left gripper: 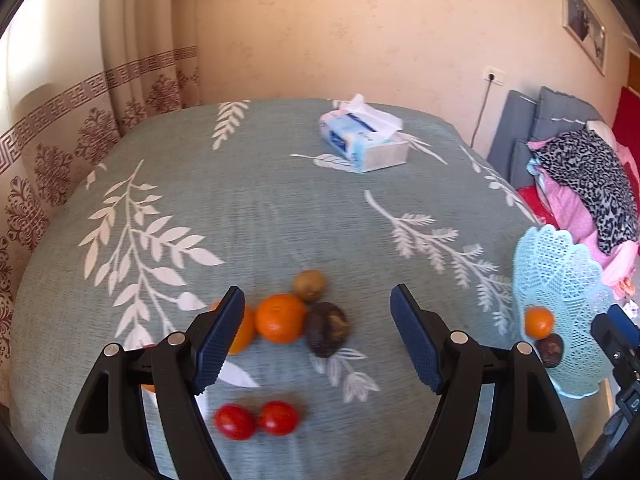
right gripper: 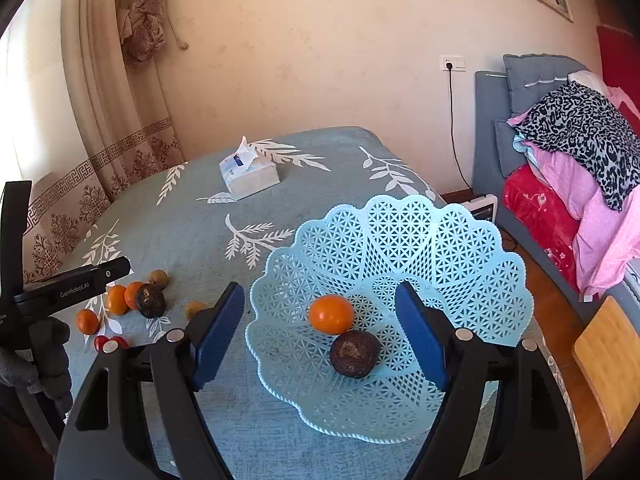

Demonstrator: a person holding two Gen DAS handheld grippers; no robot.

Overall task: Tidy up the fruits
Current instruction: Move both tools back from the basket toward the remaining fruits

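My left gripper [left gripper: 318,336] is open above a cluster of fruit on the teal cloth: an orange [left gripper: 280,318], a dark brown fruit [left gripper: 327,330], a small kiwi-like fruit [left gripper: 309,285] and two red tomatoes [left gripper: 256,420]. Another orange [left gripper: 244,330] is half hidden behind the left finger. My right gripper [right gripper: 320,330] is open over the light blue lattice basket [right gripper: 440,240], which holds an orange [right gripper: 331,314] and a dark brown fruit [right gripper: 355,354]. Nothing is held by either gripper. The basket [left gripper: 560,280] shows at the right in the left wrist view.
A tissue box [left gripper: 362,140] stands at the far side of the table [left gripper: 240,200]. A curtain hangs at the left. Beyond the table's right edge is a bed with piled clothes [right gripper: 580,152] and a wooden board [right gripper: 608,360]. A gloved hand [right gripper: 44,356] holds the left gripper's handle.
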